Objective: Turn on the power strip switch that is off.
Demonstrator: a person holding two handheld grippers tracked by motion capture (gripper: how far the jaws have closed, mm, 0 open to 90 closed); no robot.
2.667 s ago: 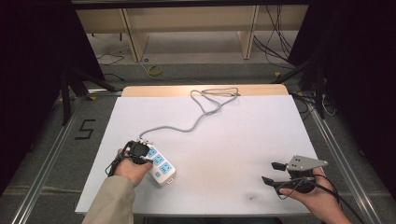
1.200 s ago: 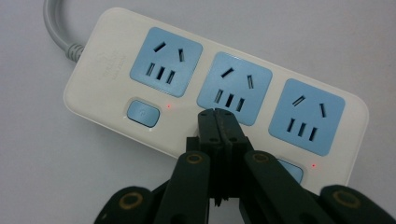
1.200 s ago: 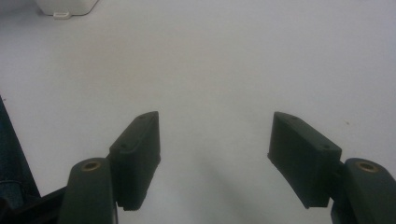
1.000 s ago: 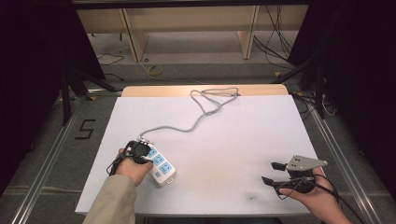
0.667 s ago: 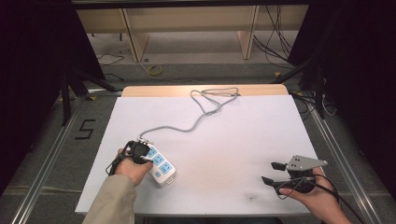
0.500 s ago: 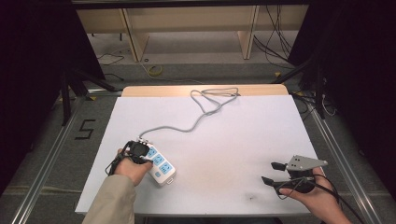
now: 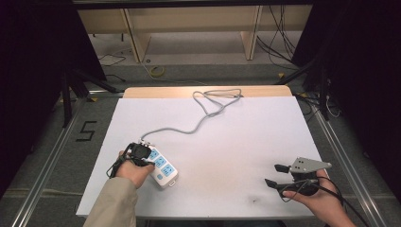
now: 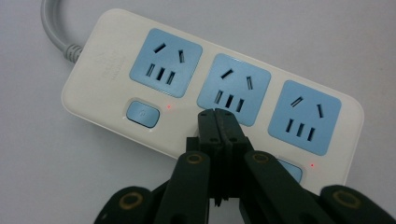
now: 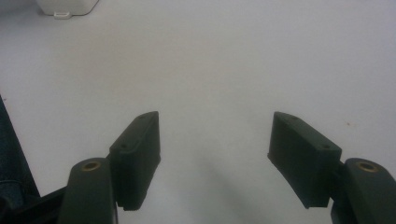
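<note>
White three-socket plastic power strip with blue faces [image 8: 212, 93] sits near the front-left of the white tabletop [image 7: 246, 137], grey cord [image 7: 198, 124] snaking to the far edge. Left gripper [image 8: 218, 122] – jaws pressed together, nothing between them, tips over the middle socket's switch; two small red lamps glow, and I can't tell if the tips touch. Right gripper [image 9: 215, 140] – jaws wide apart, holding nothing, well apart at front-right. Strip looks rigid, light, smooth – likely slides when poked; I'd pinch it across the short sides. Cord is floppy. No containers here.
</note>
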